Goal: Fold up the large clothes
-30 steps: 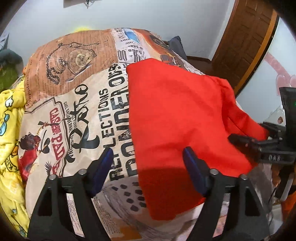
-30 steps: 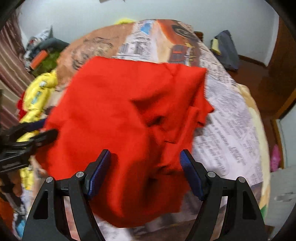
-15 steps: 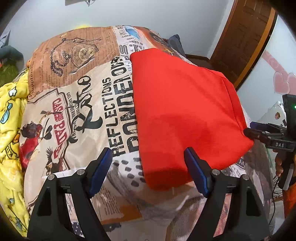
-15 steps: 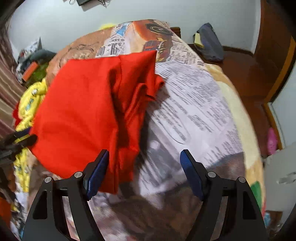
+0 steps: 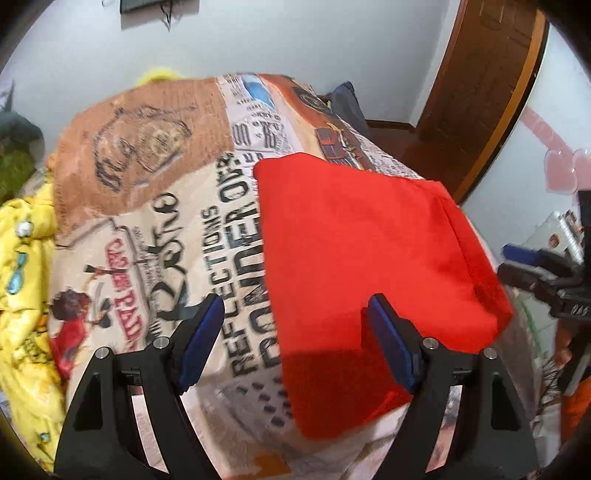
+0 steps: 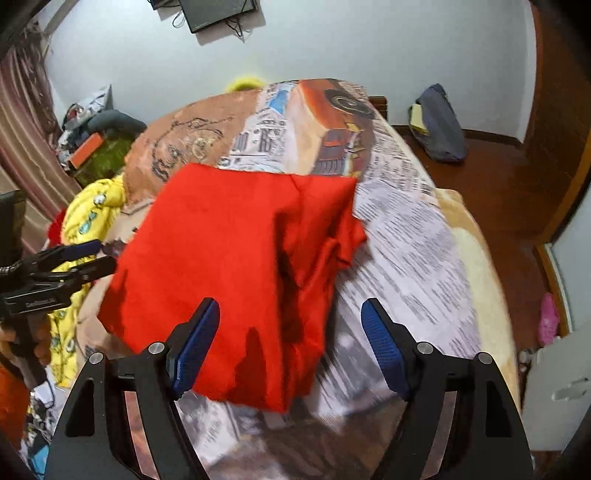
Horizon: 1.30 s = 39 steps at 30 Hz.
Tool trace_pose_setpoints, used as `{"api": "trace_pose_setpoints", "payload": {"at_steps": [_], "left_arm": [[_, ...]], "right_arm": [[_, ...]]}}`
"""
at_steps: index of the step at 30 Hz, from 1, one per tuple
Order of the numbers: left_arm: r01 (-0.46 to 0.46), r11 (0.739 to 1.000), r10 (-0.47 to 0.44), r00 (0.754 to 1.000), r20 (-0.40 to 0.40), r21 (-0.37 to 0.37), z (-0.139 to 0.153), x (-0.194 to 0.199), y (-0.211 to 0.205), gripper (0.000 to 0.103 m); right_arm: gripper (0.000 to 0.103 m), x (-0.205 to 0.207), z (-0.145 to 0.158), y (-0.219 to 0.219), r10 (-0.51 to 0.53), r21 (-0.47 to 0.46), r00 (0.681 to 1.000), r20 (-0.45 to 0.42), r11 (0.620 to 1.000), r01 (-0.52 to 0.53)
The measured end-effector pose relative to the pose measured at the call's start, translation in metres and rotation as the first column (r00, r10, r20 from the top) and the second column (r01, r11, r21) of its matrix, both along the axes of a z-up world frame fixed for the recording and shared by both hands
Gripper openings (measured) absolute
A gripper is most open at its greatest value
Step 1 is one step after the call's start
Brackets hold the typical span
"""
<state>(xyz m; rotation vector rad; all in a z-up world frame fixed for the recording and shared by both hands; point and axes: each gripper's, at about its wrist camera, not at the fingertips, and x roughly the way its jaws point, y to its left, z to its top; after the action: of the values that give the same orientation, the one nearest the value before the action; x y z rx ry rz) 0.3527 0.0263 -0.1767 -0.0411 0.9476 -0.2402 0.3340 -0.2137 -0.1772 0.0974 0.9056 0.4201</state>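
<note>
Nearest each camera, both pairs of tongs stand wide apart with nothing gripped. The left tongs [image 5: 295, 343] hang above the near left part of the folded bright red cloth garment [image 5: 354, 258], whose left edge runs between their blue-padded fingers [image 5: 201, 339] without touching them. The right tongs [image 6: 288, 347] hover over the same garment's near right portion, pads clear of the fabric.

That red garment lies folded into a rough rectangle on the bed with the newspaper-print cover [image 5: 147, 206], toward its right half, with looser bunched folds along its right side in the right wrist view. Left of it, at the bed's left edge, sits a crumpled yellow cartoon-print blanket [image 5: 22, 266].

Farther off, beyond the bed's right corner, a dark blue bag [image 6: 439, 125] lies on the brown wooden floor against the pale wall [image 6: 332, 40], and a dark flat screen [image 6: 218, 11] hangs high on that wall.
</note>
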Motion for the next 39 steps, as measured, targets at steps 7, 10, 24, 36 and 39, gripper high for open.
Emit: {"api": "trace_pose_setpoints", "payload": {"at_steps": [7,10,24,36,39], "left_arm": [[-0.01,0.966,-0.045,0.977,-0.207,-0.258,-0.042,0.052,0.018,0.079],[-0.043,0.931,-0.064,0.958,-0.278,-0.362,-0.061,0.069,0.025,0.079],[-0.034,0.873,-0.13,0.946,-0.298,-0.487,-0.08,0.084,0.016,0.057],[0.043,0.927,-0.094,0.988,-0.119,-0.373,-0.011,0.044,0.014,0.032],[0.03,0.927,-0.056,0.997,-0.06,-0.375,0.015,0.031,0.036,0.032]], "right_arm": [[0.076,0.043,-0.045,-0.001,-0.01,0.13,0.982,-0.187,0.991,0.035],[0.076,0.057,-0.062,-0.005,-0.004,0.184,0.967,-0.256,0.981,0.053],[0.059,0.065,-0.065,0.006,0.071,0.227,0.973,-0.221,0.974,-0.019],[0.025,0.047,-0.005,0.037,0.135,0.218,0.988,-0.077,0.969,-0.115],[0.025,0.043,0.017,0.057,0.161,0.206,0.987,-0.018,0.966,-0.154]]}}
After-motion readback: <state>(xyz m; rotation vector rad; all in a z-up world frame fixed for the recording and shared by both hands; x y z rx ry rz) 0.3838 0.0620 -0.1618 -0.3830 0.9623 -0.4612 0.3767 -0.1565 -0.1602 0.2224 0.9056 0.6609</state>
